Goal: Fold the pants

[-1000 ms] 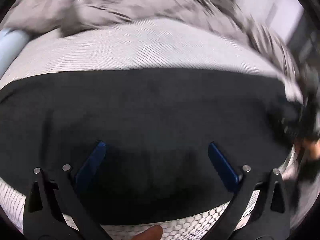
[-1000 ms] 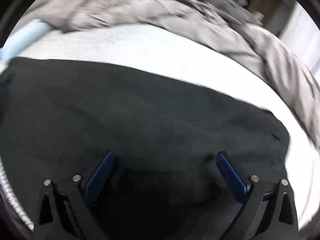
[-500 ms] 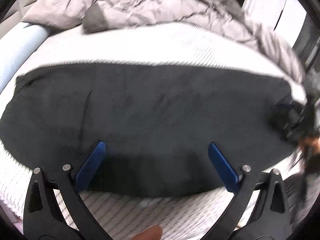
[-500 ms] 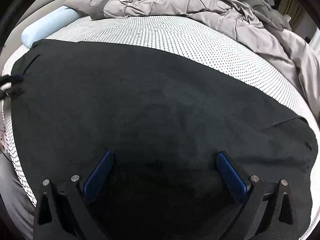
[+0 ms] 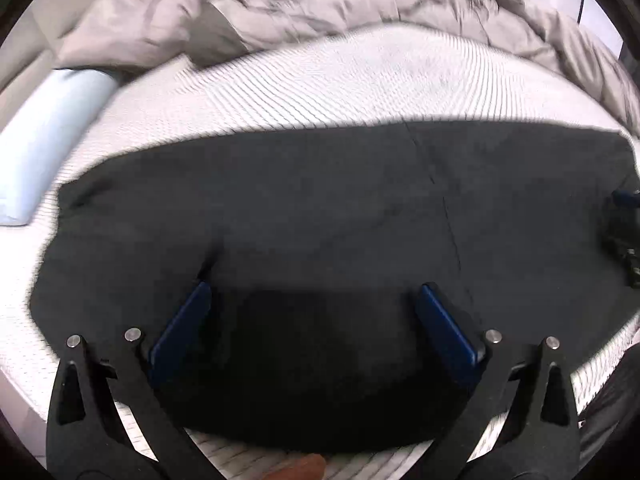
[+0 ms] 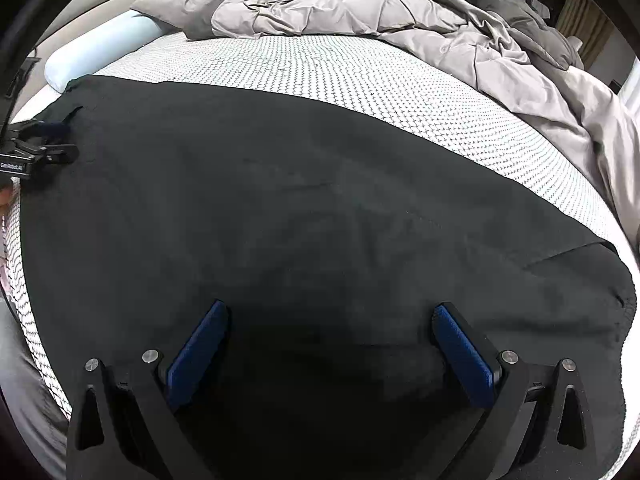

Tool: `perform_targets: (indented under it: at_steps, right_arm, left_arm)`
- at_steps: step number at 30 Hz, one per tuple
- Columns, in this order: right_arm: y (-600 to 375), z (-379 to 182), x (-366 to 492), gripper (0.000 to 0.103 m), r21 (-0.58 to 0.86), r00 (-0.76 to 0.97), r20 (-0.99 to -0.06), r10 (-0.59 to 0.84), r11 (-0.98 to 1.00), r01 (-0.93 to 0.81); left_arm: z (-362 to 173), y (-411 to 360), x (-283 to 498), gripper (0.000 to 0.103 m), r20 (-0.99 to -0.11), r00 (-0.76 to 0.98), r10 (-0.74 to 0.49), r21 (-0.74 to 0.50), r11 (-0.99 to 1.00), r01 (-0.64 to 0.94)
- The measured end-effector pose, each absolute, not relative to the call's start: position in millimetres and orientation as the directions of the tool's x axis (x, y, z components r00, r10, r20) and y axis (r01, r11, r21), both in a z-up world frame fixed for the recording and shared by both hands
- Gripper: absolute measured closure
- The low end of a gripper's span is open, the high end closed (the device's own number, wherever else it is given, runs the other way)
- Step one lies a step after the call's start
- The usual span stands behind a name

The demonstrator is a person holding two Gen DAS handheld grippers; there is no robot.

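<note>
pants point(image 6: 304, 208) lie flat as one long dark band across the bed point(image 6: 360, 76), seemingly halved leg on leg; left claw point(image 5: 312, 320) and right claw point(image 6: 332, 336) both gape wide and empty above them, crosswise folds not yet made.

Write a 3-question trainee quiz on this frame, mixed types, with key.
1. True or false: the left gripper is clamped on the black pants.
2. What lies bunched at the far side of the mattress? A) grey duvet B) red towel C) open suitcase
3. Fill in: at the pants' left end, on the mattress edge, sits a pale ____ bolster.

Key: 1 false, both grippers are open, the right gripper too; 2 A; 3 blue.
</note>
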State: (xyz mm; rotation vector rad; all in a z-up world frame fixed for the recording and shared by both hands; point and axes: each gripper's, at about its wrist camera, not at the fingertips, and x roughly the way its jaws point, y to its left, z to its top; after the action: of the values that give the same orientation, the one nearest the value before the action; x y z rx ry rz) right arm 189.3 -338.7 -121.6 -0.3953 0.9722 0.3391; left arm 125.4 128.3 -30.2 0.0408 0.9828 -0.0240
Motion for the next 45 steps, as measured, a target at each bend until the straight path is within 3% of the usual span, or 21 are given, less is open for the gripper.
perform_targets:
  at_steps: [3,8,14,22,24,26,28,30,32,37,40,43,45]
  right_arm:
    - [-339,-122,186,0.0,-0.16,0.516,-0.85,0.106,0.881,-0.445]
    - [-339,-122,187,0.0,-0.168,0.519,-0.849,0.098,0.882,-0.441]
    - [-343,-123,188,0.0,-0.14,0.515,-0.848,0.125,0.884,-0.445]
    - [-344,-124,189,0.0,-0.141,0.515,-0.848,0.126,0.883,-0.448]
    - [-343,-124,189,0.0,-0.142,0.517,-0.847,0.126,0.883,-0.447]
    - [-344,-124,190,0.0,-0.142,0.518,-0.846,0.126,0.883,-0.447]
    - [-344,-124,189,0.0,-0.138,0.518,-0.846,0.129,0.884,-0.446]
    - [-345,-125,190,0.0,-0.135,0.517,-0.846,0.132,0.884,-0.447]
    - [-345,-126,191,0.0,-0.137,0.518,-0.845,0.131,0.884,-0.447]
    - [-343,-126,191,0.0,-0.151,0.526,-0.841,0.127,0.878,-0.454]
    - [-343,-126,192,0.0,-0.148,0.522,-0.843,0.128,0.878,-0.455]
    - [-343,-125,192,0.0,-0.147,0.522,-0.843,0.128,0.879,-0.454]
    - [-343,-124,192,0.0,-0.145,0.525,-0.841,0.131,0.88,-0.452]
  left_arm:
    - [-10,163,108,0.001,-0.788,0.615,-0.04,-0.041,0.999,0.012]
    - [-43,231,107,0.001,-0.866,0.495,0.067,0.005,0.992,-0.126]
    - [-49,281,78,0.001,-0.816,0.569,-0.107,-0.216,0.968,-0.127]
    - [-43,299,68,0.009,-0.791,0.609,-0.062,-0.228,0.953,-0.199]
    - [-50,300,82,0.031,-0.811,0.585,0.006,-0.161,0.959,-0.233]
    - [-54,295,79,0.036,-0.818,0.572,0.062,-0.091,0.967,-0.236]
    - [-53,300,75,0.053,-0.81,0.58,0.092,-0.061,0.969,-0.239]
    - [-54,311,74,0.08,-0.813,0.575,0.096,-0.072,0.962,-0.263]
    - [-50,322,76,0.089,-0.812,0.578,0.077,-0.117,0.95,-0.291]
    - [-22,316,84,0.088,-0.77,0.633,-0.088,-0.282,0.935,-0.213]
    - [-29,282,118,0.081,-0.816,0.571,-0.084,-0.188,0.974,-0.125]
    - [-57,275,152,0.08,-0.873,0.486,0.053,-0.025,0.988,-0.153]
    - [-60,288,153,0.08,-0.855,0.511,0.085,-0.018,0.981,-0.195]
